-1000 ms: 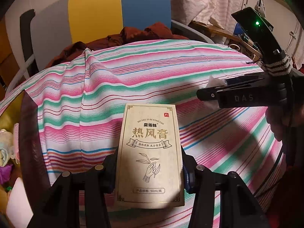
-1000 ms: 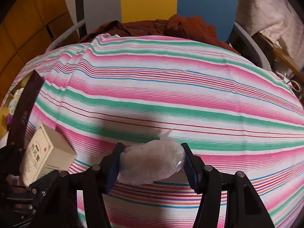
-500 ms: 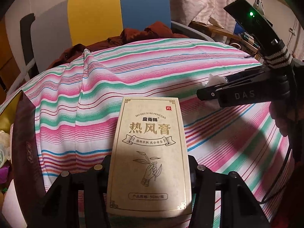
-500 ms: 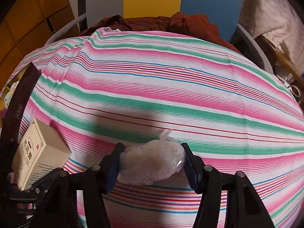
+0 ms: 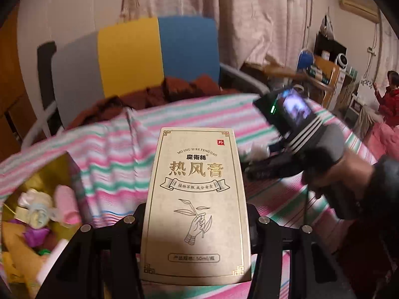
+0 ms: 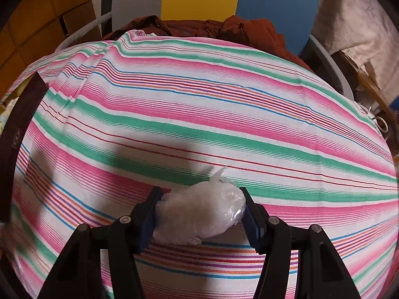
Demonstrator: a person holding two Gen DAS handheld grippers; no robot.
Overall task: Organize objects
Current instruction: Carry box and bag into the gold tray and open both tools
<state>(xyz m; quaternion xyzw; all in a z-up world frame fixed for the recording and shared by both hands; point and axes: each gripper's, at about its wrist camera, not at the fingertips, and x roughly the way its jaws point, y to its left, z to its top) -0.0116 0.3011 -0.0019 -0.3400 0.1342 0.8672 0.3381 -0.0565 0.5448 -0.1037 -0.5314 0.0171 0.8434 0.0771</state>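
a: what's the left gripper [image 5: 197,214] got?

b: its fingers are closed on a tan box [image 5: 197,199] with gold trim and dark lettering, gripped at the lower sides. the box stands upright, raised above the striped cloth [image 5: 119,154], filling the middle of the left view.

a: and the right one?

b: the right gripper [image 6: 199,214] holds a crumpled clear plastic bag [image 6: 199,214] between its blue pads [image 6: 149,219], narrowed enough to press both ends. the bag sits just over the striped cloth [image 6: 199,99]; whether it touches, i cannot tell.

a: where's the right gripper in the left view?

b: at about 3 o'clock from the box, blurred, with a hand [image 5: 336,172] wrapped round its handle and a small lit screen [image 5: 291,107] on top.

a: anything else on the cloth?

b: at 9 o'clock in the left view there's an open gold-lined container [image 5: 62,164] with soft pastel things [image 5: 40,206] heaped in it, pink, white and purple. its dark wall [image 6: 17,134] shows at 9 o'clock in the right view too.

a: behind the cloth?

b: at 12 o'clock, a rust-brown garment [image 5: 179,87] bunched against a chair back [image 5: 129,54] in grey, yellow and blue panels. curtains [image 5: 249,15] hang beyond, and a person in red [image 5: 389,99] is at the far 3 o'clock edge.
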